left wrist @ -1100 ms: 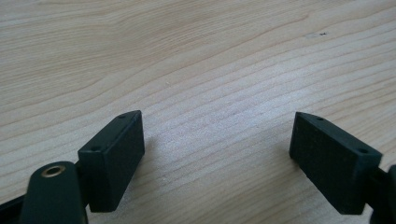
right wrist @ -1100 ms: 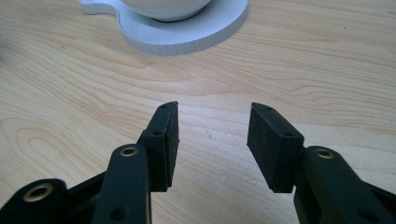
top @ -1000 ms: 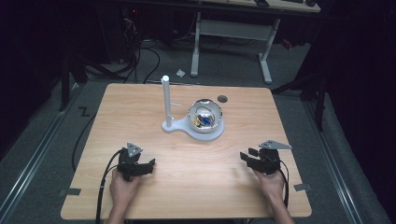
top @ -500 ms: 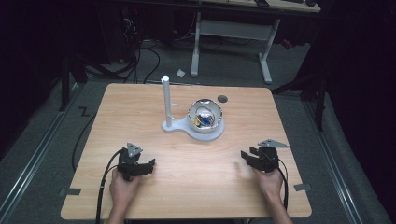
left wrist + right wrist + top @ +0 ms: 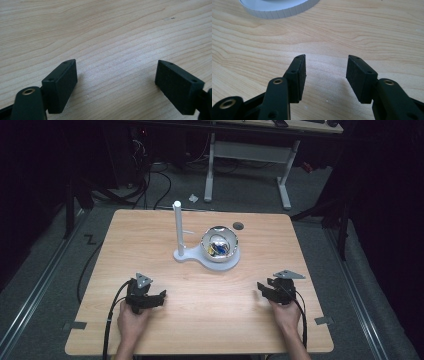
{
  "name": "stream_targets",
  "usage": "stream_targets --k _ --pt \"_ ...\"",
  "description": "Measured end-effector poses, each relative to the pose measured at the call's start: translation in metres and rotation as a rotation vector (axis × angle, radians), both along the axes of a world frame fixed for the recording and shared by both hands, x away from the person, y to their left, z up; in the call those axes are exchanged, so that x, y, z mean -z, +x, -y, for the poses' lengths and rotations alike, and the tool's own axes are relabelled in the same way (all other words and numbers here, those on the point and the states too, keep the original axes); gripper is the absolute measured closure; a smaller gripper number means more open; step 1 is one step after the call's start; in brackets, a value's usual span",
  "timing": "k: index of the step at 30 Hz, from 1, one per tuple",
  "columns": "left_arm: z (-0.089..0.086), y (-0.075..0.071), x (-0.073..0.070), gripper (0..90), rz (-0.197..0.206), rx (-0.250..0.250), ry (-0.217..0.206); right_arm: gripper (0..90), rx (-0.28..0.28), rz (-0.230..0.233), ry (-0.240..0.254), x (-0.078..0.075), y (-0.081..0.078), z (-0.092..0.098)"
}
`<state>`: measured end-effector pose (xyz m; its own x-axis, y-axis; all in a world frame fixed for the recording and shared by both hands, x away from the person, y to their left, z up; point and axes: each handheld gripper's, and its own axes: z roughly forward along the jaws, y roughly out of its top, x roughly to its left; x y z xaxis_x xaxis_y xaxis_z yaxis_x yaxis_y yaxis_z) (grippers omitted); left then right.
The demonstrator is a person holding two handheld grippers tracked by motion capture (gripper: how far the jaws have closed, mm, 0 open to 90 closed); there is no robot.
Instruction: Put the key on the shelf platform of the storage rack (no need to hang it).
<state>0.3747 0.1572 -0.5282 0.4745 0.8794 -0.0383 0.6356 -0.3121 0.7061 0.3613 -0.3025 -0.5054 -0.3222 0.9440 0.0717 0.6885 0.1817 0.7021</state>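
Observation:
A white stand (image 5: 186, 254) with an upright white post (image 5: 177, 227) sits at the middle of the wooden table (image 5: 150, 235). On its round base rests a shiny bowl (image 5: 218, 244) holding small coloured items. My left gripper (image 5: 159, 297) lies near the front left, held by a hand, jaws open over bare wood (image 5: 115, 72). My right gripper (image 5: 261, 287) lies near the front right, also open with nothing between its jaws (image 5: 325, 71). The stand's white rim (image 5: 279, 10) shows at the top of the right gripper view.
A small dark round hole (image 5: 238, 225) is set in the table behind the bowl. Cables trail from both grippers off the front edge. Desk legs (image 5: 285, 185) and cables stand on the floor beyond the table.
The right gripper has shifted slightly toward the front of the table. The left gripper has stayed in place.

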Motion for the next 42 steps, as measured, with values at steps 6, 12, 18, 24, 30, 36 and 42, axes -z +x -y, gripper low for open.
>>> stream_targets --k 6,12,18,24,30,36,42 --pt "0.000 0.000 0.000 18.4 0.000 0.000 0.000 49.5 0.010 0.003 -0.012 0.001 0.000 0.000" --pt "0.000 0.000 0.000 18.4 -0.001 0.000 0.001 48.4 0.018 0.004 -0.026 0.004 0.003 0.002" --pt "0.000 0.000 0.000 18.4 0.000 0.000 0.000 47.7 0.025 -0.002 -0.041 0.007 0.005 0.002" --pt "0.000 0.000 0.000 18.4 0.000 0.000 0.000 47.1 0.036 -0.006 -0.050 0.011 0.008 0.002" --pt "0.000 0.000 0.000 18.4 0.000 0.000 0.000 45.6 0.037 0.016 -0.070 0.013 0.008 0.001" --pt "0.000 0.000 0.000 18.5 0.000 0.000 0.000 41.2 0.046 0.020 -0.083 0.014 0.008 0.000" --pt "0.000 0.000 0.000 18.5 0.000 0.000 0.000 39.6 0.063 0.017 -0.084 0.014 0.007 0.000"
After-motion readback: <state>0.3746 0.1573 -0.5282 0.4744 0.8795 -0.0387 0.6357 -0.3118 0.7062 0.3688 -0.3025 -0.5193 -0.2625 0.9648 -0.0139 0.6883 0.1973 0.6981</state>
